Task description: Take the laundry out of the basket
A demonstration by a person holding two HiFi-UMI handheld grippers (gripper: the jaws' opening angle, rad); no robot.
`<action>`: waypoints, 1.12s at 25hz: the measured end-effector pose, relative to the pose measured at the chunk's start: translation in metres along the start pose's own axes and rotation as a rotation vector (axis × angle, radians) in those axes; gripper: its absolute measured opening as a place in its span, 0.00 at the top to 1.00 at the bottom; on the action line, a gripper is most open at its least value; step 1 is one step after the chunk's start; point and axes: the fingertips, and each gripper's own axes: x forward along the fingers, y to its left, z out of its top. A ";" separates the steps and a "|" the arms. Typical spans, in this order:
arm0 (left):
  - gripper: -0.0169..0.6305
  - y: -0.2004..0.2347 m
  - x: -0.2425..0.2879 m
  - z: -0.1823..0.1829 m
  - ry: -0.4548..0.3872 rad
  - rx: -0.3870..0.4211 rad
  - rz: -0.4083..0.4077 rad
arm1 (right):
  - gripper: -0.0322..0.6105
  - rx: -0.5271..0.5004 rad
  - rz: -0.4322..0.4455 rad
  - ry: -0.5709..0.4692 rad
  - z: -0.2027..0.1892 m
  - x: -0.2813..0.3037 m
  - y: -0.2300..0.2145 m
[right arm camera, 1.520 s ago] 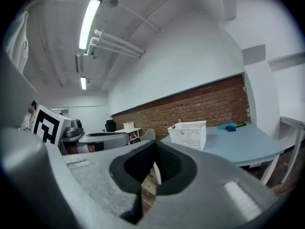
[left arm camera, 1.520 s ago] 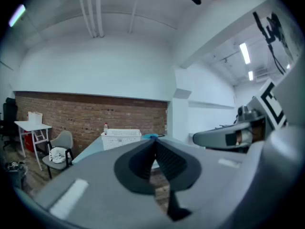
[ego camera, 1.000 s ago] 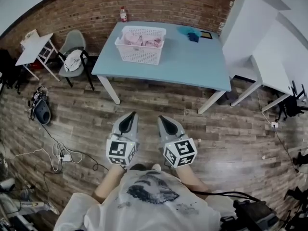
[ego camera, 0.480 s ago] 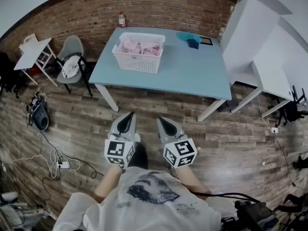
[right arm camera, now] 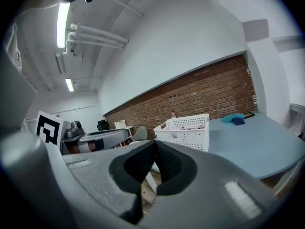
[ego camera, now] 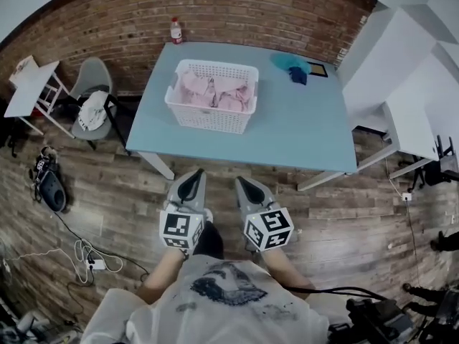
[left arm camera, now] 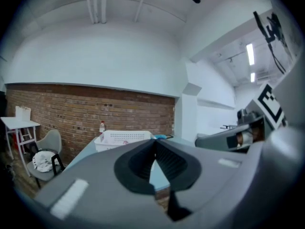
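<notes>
Judging from how things lie, nothing of the task is done yet. Far out to the left of the left gripper (ego camera: 195, 172) stands a grey chair (ego camera: 92, 77) with a pale cloth draped over it, which the task does not mention. The left gripper is clenched, its two jaws pressed tip to tip with nothing between them. It is held low over the wooden floor (ego camera: 107, 185), just short of the table (ego camera: 301, 131).

Ahead of both grippers and well apart from them, roughly in line with the gap between the two, the white basket (ego camera: 208, 119) sits on the blue table top. The pink laundry (ego camera: 215, 92) lies heaped inside it — none of it hangs over the rim or lies out on the table. The right gripper (ego camera: 241, 180), just beside the left one, is likewise clenched on nothing. Farther ahead and to its right, a blue cloth (ego camera: 290, 64) lies on the table beyond the basket.

The whole job is still left: coming up to the table edge, opening a gripper, reaching into the basket and lifting the pieces out one after another. How many pieces make up the heap cannot be told from here.
</notes>
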 end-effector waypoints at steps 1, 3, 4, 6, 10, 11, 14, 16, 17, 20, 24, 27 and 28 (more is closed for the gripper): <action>0.99 0.017 0.012 0.001 0.004 -0.002 -0.003 | 0.95 0.002 -0.002 0.004 0.005 0.021 -0.002; 0.99 0.053 0.036 0.002 0.011 -0.017 -0.007 | 0.95 0.008 -0.008 0.003 0.017 0.062 -0.006; 0.99 0.071 0.047 0.003 0.013 -0.029 -0.009 | 0.95 0.011 -0.013 -0.002 0.024 0.080 -0.009; 0.99 0.101 0.066 0.005 0.016 -0.043 -0.015 | 0.95 0.011 -0.027 -0.005 0.037 0.111 -0.013; 0.99 0.147 0.098 0.013 0.012 -0.050 -0.032 | 0.95 0.003 -0.057 0.001 0.055 0.159 -0.019; 0.99 0.156 0.105 0.015 0.007 -0.052 -0.036 | 0.95 0.003 -0.064 0.000 0.058 0.168 -0.021; 0.99 0.172 0.120 0.020 -0.004 -0.059 -0.051 | 0.95 0.002 -0.078 0.002 0.066 0.185 -0.024; 0.99 0.176 0.127 0.024 -0.012 -0.058 -0.062 | 0.95 -0.001 -0.087 0.007 0.069 0.193 -0.027; 0.99 0.178 0.130 0.026 -0.015 -0.055 -0.067 | 0.95 -0.002 -0.091 0.010 0.070 0.197 -0.029; 0.99 0.187 0.139 0.028 -0.015 -0.060 -0.071 | 0.95 -0.007 -0.094 0.008 0.078 0.209 -0.033; 0.99 0.194 0.148 0.027 -0.006 -0.071 -0.063 | 0.95 -0.035 -0.087 0.015 0.084 0.219 -0.039; 0.99 0.199 0.160 0.029 -0.007 -0.066 -0.059 | 0.95 -0.031 -0.082 0.017 0.089 0.230 -0.052; 0.99 0.200 0.164 0.029 -0.005 -0.063 -0.057 | 0.95 -0.032 -0.079 0.016 0.090 0.234 -0.055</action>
